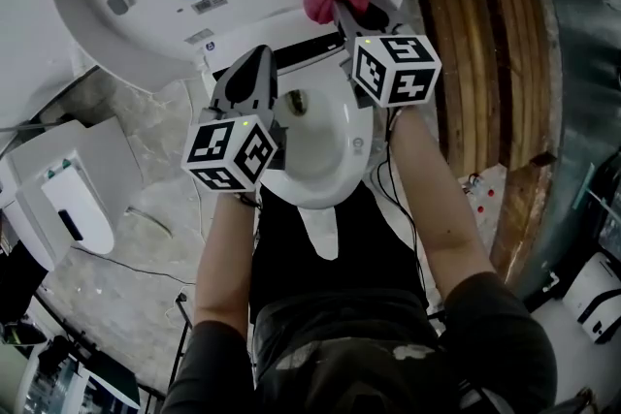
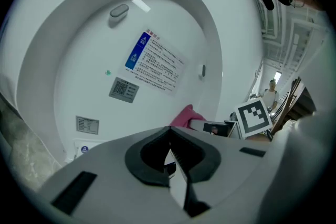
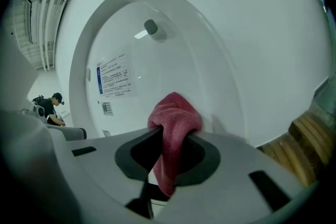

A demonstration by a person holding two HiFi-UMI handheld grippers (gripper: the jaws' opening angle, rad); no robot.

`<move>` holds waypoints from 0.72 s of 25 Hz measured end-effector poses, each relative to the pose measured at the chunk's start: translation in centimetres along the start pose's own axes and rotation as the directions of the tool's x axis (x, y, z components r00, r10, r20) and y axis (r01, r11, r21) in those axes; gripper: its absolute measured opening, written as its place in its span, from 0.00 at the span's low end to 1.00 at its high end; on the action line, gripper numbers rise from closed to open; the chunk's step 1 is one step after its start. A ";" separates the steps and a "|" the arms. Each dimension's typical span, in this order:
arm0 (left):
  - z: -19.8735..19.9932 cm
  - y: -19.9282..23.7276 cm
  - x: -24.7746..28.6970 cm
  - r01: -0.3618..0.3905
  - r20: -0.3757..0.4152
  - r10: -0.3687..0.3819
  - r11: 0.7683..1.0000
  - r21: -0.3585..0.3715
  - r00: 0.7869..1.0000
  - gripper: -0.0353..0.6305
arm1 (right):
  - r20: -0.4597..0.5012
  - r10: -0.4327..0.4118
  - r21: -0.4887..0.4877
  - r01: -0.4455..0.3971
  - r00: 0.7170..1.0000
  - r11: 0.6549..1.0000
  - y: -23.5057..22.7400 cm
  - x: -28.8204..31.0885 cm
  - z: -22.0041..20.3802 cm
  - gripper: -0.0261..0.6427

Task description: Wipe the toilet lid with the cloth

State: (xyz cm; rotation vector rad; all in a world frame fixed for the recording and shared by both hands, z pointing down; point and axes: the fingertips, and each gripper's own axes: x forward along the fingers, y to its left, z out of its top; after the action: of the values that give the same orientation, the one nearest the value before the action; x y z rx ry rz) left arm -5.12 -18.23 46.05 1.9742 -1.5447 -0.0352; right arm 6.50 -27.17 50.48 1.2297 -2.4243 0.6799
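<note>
The right gripper's (image 1: 342, 13) jaws are closed on a pink cloth (image 3: 174, 119). A bunched fold stands out past the tips and a tail hangs back between them. The fold sits against the lower right part of the raised toilet lid (image 1: 165, 0), but no view settles whether it presses on the lid. The left gripper's (image 2: 169, 136) jaws are shut tip to tip with nothing between them, and they hang clear of the lid. Its own body hides the bowl (image 1: 325, 150) from its view.

Both grippers point away from the person and a little downward at the lid's inner face. The left gripper is nearer the person and the right one farther, near the hinge. Bare forearms (image 1: 432, 199) reach out on either side of the bowl. The printed label (image 2: 157, 63) on the lid is too small to read. A wooden panel (image 1: 480, 63) stands at the right, cut off by the frame edge.
</note>
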 end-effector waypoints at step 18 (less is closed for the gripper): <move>5.1 2.0 -6.2 0.020 0.113 -0.023 0.999 0.028 0.993 0.06 | 0.027 -0.032 0.029 0.031 0.999 0.999 3.6 -1.7 2.2 0.12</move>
State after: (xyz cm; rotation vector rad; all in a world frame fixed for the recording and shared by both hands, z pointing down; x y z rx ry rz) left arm -10.71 -15.28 40.79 2.0406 -1.6025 -0.1381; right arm 4.36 -25.43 46.92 1.2942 -2.4204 0.6957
